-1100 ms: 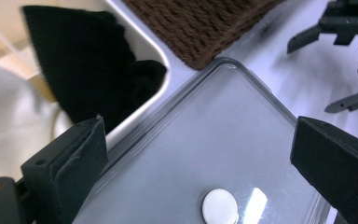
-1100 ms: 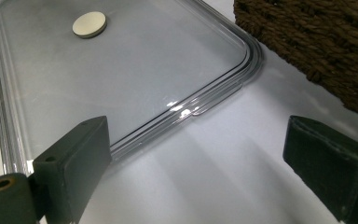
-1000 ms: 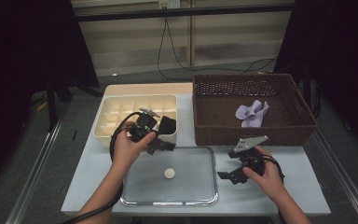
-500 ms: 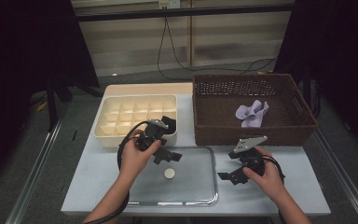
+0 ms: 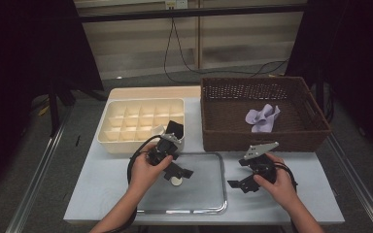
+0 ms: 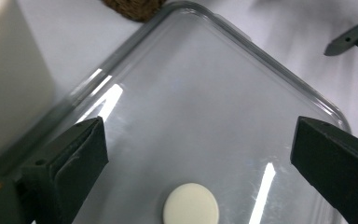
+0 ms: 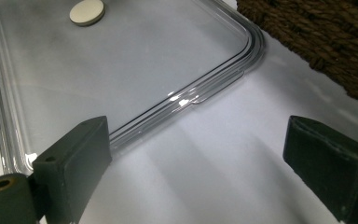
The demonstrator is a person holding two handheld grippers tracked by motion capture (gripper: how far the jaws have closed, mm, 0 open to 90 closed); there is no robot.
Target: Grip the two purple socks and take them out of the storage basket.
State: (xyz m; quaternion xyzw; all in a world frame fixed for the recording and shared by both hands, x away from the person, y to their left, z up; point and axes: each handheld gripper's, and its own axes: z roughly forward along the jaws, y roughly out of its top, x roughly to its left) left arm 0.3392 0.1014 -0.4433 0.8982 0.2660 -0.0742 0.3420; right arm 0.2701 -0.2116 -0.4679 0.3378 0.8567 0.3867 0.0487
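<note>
Bare lid (image 5: pixel 199 187) between compartment box (image 5: pixel 126 124) and basket (image 5: pixel 223 131)

no readable text, label, brand, number or sign appears on anything here.

A cream divided tray (image 5: pixel 126 121) is sitting on the far left of the counter (image 5: pixel 102 194), its small compartments lying open to the camera. Just right of it, a dark brown wicker basket (image 5: pixel 213 131) is taking up the far right, its woven corner edging into the left gripper view and its wall running along the far right of the right gripper view. A crumpled lilac cloth (image 5: pixel 262 116) is lying inside the basket. Behind the counter, a black cable (image 5: pixel 184 53) is hanging down.
</note>
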